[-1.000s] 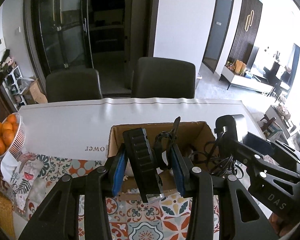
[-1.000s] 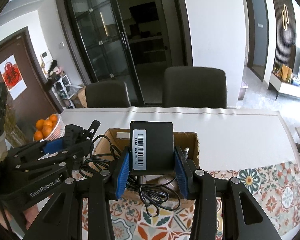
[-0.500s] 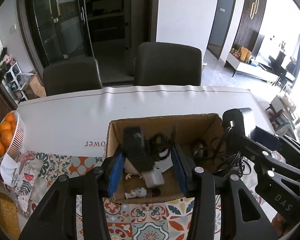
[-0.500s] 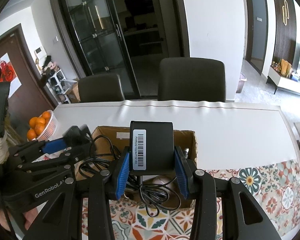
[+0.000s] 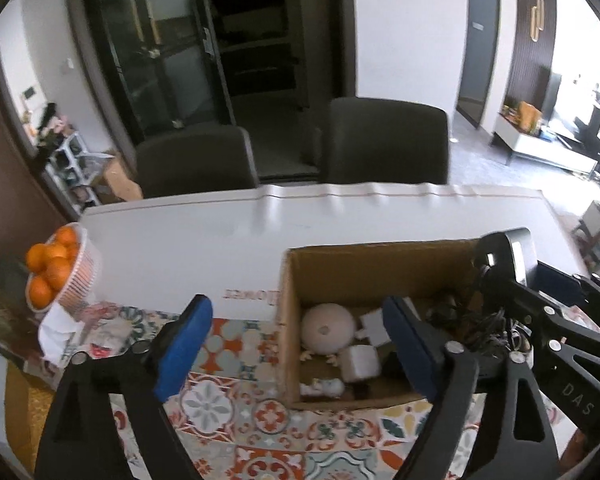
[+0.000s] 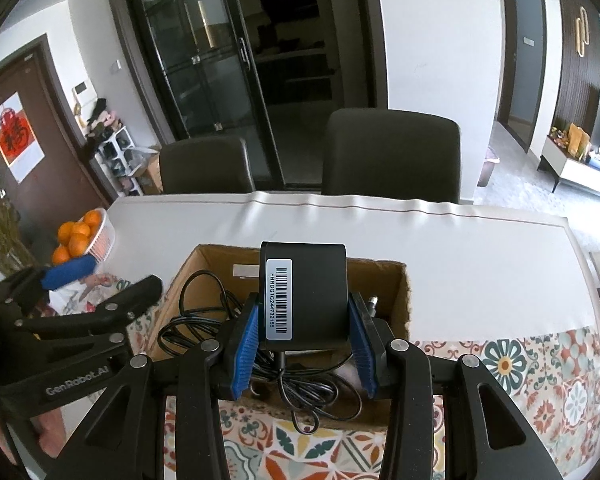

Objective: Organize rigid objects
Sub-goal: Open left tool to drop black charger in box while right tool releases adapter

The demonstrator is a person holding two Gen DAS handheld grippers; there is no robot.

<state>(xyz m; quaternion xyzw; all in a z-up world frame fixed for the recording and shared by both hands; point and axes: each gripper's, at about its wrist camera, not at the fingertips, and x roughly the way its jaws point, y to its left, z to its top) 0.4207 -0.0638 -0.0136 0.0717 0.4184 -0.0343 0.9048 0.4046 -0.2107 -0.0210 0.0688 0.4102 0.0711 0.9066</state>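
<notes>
Now, left wrist view: left claw (image 5: 298, 344) jaws opening, nothing between pads; left pad over patterned cloth (image 5: 236, 420), right pad over cardboard box (image 5: 288, 320), likely clearing after drop. White round thing (image 5: 327, 330) and white cube (image 5: 362, 362) lie inside box, ahead of right pad.

Right wrist view: right claw (image 6: 304, 344) clenched on black adapter (image 6: 304, 292), barcode facing camera, cable (image 6: 204, 320) dangling beneath into box; held above box, probably for lowering in.

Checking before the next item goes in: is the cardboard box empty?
No. The cardboard box already holds a round white gadget, white cubes and black cables.
</notes>
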